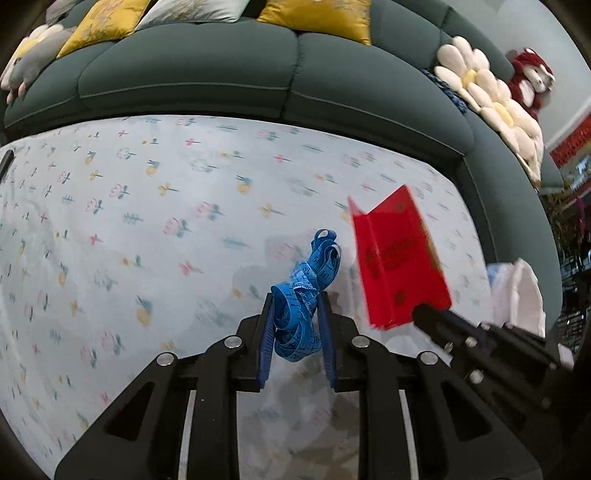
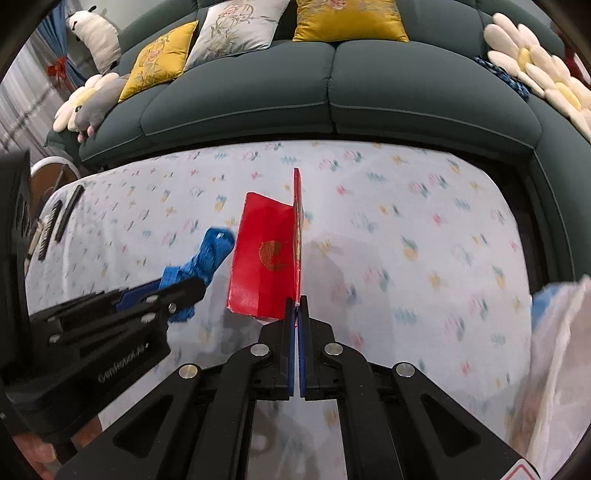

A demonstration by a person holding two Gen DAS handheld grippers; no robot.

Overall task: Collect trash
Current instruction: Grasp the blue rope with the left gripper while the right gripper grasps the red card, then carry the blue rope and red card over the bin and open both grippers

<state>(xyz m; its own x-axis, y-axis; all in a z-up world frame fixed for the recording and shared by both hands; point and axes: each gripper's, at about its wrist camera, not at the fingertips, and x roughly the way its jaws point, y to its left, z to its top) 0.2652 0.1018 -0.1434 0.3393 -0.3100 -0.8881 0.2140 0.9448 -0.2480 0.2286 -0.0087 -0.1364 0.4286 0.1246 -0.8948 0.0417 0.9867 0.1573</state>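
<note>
blue tape measure (image 1: 303, 295) sat bunched between our left gripper (image 1: 297, 314) pads, jaws partly closed on it; our right gripper (image 2: 297, 314), nearly closed, pinched a red envelope (image 2: 264, 258). both were held above the floral tablecloth (image 1: 147, 206). we judged pickup done; next came carrying them to the white bag (image 2: 554, 350) at right. "genrobot.ai" was just legible on the left gripper's body.

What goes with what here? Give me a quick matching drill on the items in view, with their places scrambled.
Things:
1. blue tape measure
2. red envelope
3. white bag
4. yellow cushion

Places:
A. on the sofa
B. in the right gripper
C. at the table's right edge
D. in the left gripper

Pairs: 1-D, 2-B, 3-C, 4-A
</note>
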